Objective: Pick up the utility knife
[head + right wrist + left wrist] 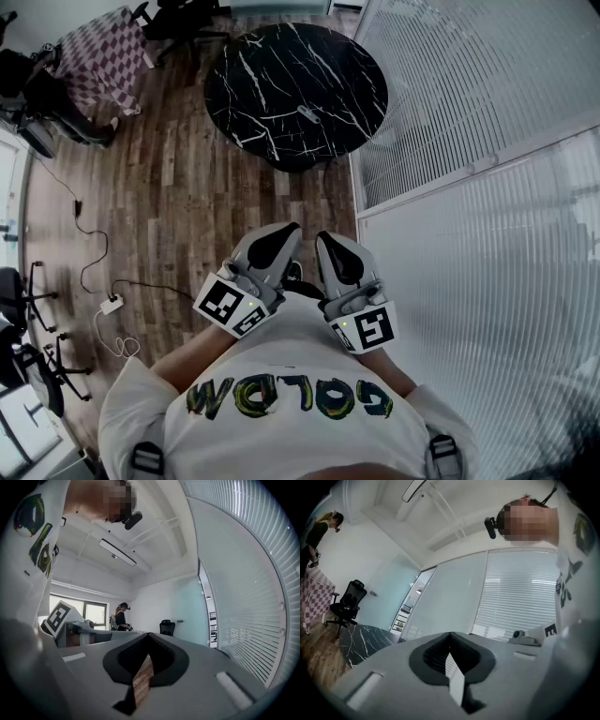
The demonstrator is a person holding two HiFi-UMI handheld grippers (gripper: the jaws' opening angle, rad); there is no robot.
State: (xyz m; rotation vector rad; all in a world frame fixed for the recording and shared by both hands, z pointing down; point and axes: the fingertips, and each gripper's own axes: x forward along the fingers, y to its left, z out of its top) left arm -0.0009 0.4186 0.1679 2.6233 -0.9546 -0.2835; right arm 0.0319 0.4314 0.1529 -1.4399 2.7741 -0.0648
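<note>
I hold both claws close to my chest. The left gripper (289,228) is squeezed shut with nothing in it. The right gripper (324,238) is shut and empty too. So I think the job has not started: I must go over, reach out and grab. Past the brown wood floor (178,187) stands a round, shiny black table (262,75) with thin white lines like marble. The knife (307,114), small, gray and long, lies flat near its middle.

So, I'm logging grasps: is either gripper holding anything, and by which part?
Nothing is held. The left gripper and right gripper are both shut and empty; the utility knife lies untouched on the black table.
</note>
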